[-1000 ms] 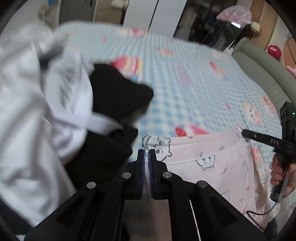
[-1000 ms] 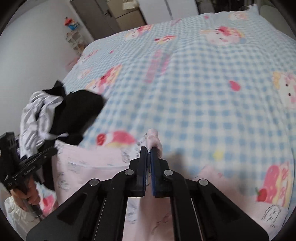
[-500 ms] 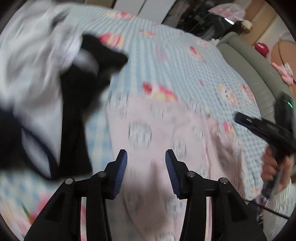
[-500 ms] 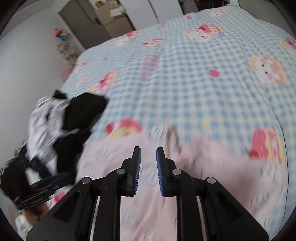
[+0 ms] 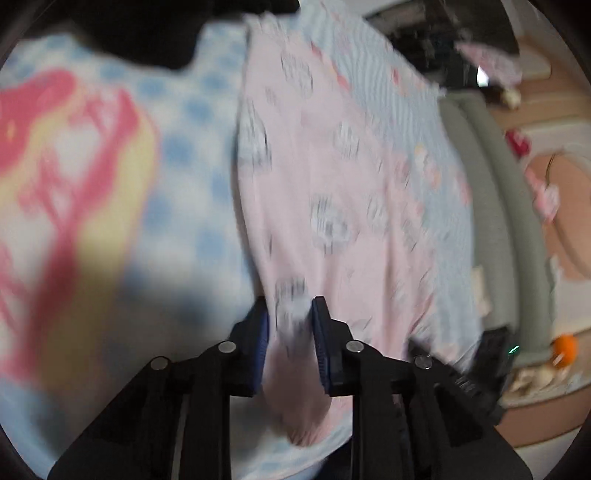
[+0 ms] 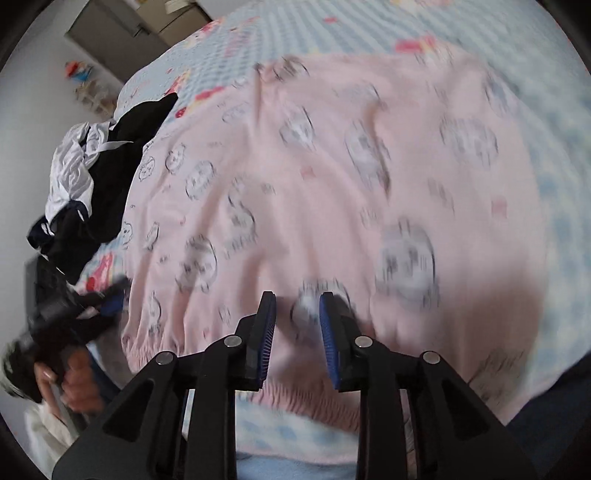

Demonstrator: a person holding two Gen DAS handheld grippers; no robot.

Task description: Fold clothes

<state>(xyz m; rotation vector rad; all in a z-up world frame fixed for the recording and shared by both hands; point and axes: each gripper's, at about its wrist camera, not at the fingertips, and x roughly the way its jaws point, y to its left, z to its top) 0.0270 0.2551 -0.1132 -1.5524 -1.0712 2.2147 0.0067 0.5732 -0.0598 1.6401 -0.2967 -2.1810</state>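
The pink garment [image 6: 332, 184] lies spread flat on the checked bedspread [image 6: 406, 33], not yet folded. The left gripper [image 5: 290, 332] is closing on a bunched fold at the garment's near edge, cloth between its jaws. The right gripper [image 6: 297, 332] is opening, its jaws apart over the hem at 6 o'clock, gripping nothing. A dark pile [image 6: 92, 199] waits at 9 o'clock. Judged from this, folding has barely begun: 1 garment laid out, more left.

left tongs [image 5: 288, 328]: matte black arms, ribbed blue pads, silver pivot screws
right tongs [image 6: 297, 325]: same build
sleeve [image 6: 44, 424]: white cuff
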